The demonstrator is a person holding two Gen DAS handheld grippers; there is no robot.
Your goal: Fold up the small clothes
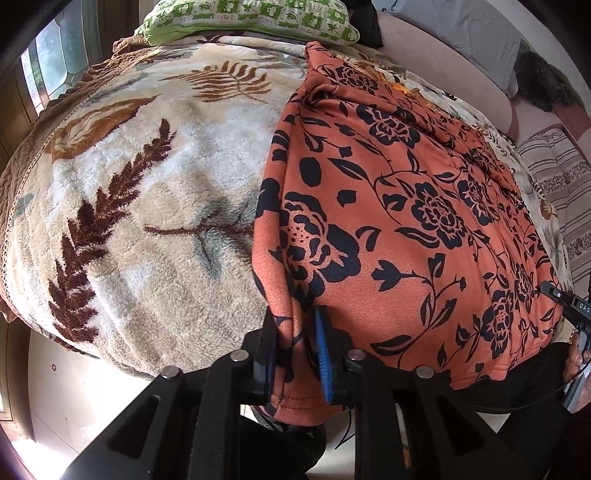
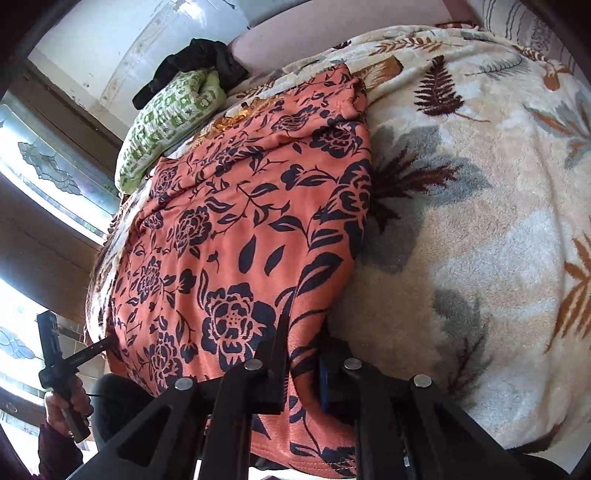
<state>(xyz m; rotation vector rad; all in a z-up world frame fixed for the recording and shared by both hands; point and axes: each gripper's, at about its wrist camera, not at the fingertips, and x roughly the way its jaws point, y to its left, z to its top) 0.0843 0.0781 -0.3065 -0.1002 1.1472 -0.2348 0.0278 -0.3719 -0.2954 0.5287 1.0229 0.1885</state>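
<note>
An orange garment with a dark floral print (image 1: pixel 406 221) lies spread on a plush leaf-patterned blanket (image 1: pixel 147 221), its near hem hanging over the bed's front edge. My left gripper (image 1: pixel 295 354) is shut on the garment's near left corner, with a bunch of cloth pinched between the black finger and the blue pad. In the right wrist view the same garment (image 2: pixel 240 221) runs away from me, and my right gripper (image 2: pixel 304 354) is shut on its near right corner at the hem. The right gripper's body (image 1: pixel 565 306) shows at the far right of the left wrist view.
A green patterned pillow (image 1: pixel 251 18) and a black cloth (image 2: pixel 199 62) lie at the bed's far end. The blanket (image 2: pixel 461 240) stretches wide to the garment's right. A pale floor (image 1: pixel 74 398) lies below the bed edge, and a striped cushion (image 1: pixel 561 192) sits at the right.
</note>
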